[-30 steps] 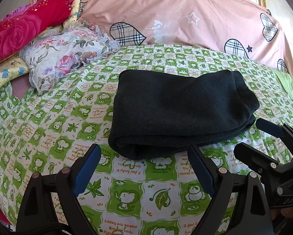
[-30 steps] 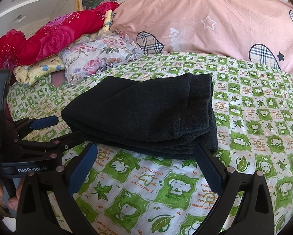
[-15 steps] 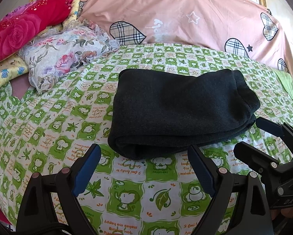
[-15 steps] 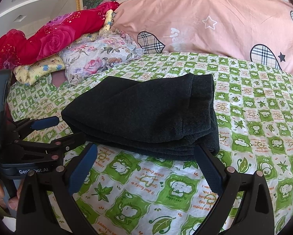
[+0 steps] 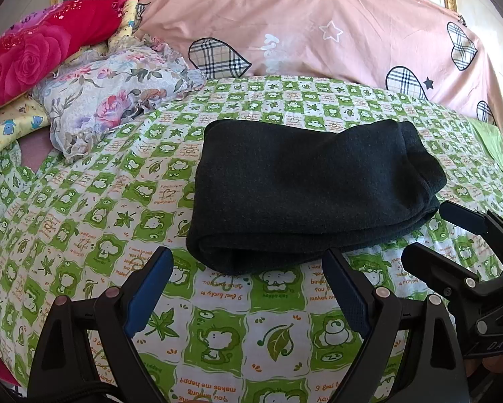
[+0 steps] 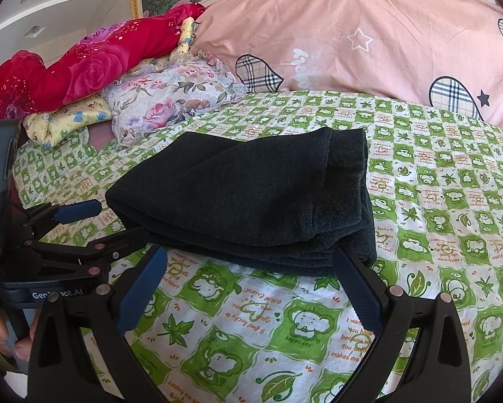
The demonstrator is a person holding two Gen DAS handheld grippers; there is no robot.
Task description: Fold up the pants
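Dark, near-black pants lie folded into a thick rectangular bundle on the green-and-white printed bedsheet. The same bundle fills the middle of the right wrist view, its stacked folded edges facing me. My left gripper is open just short of the bundle's near edge, with nothing between its blue-padded fingers. My right gripper is open too, its fingers standing either side of the near edge without holding it. Each gripper shows in the other's view: the right one and the left one.
A large pink pillow with plaid hearts runs along the head of the bed. A floral pillow, a red rose quilt and a yellow cloth are piled at the back left. A person's fingers hold the left gripper.
Almost nothing differs; the views shift very slightly, the pants stay put and both grippers stay open near the bundle's front edge.
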